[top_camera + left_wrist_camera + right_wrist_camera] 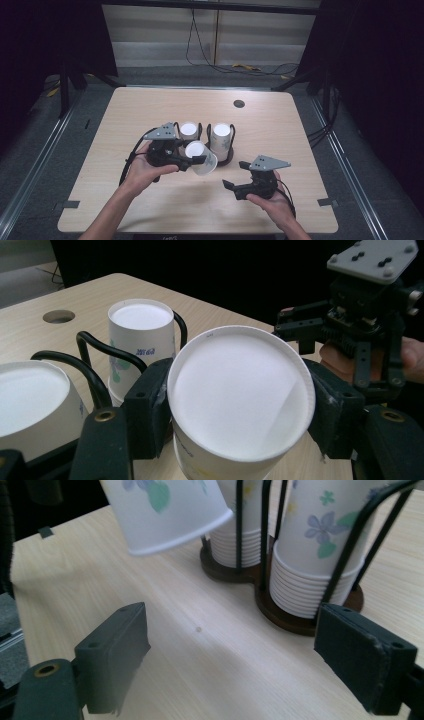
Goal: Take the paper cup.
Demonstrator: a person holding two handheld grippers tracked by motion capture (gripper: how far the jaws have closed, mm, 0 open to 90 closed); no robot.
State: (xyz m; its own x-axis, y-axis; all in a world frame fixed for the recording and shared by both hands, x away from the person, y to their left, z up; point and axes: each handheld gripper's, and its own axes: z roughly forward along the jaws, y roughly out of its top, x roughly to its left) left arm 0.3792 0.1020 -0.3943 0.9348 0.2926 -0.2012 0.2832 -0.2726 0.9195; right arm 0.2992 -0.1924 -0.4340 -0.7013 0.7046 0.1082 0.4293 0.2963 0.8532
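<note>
Clearly lifted off a stack, the paper cup [201, 157] sits clamped upside down between the left gripper [192, 161] jaws, above the middle of the table [280, 120], tilted so its base faces up and toward the person. Behind it, two cup stacks [220, 135] stand in a wire rack [226, 159]. Nearer the front edge, the right gripper [234, 176] waits with jaws spread, empty.

Worktop [150, 200] evenly lit from overhead, surroundings near black. Soft shadows under the paper cup [201, 158] and left gripper [192, 161]. Cup base [240, 395] overexposed, no texture. Right gripper view: near jaws w/ slight blur; high view low-res.
</note>
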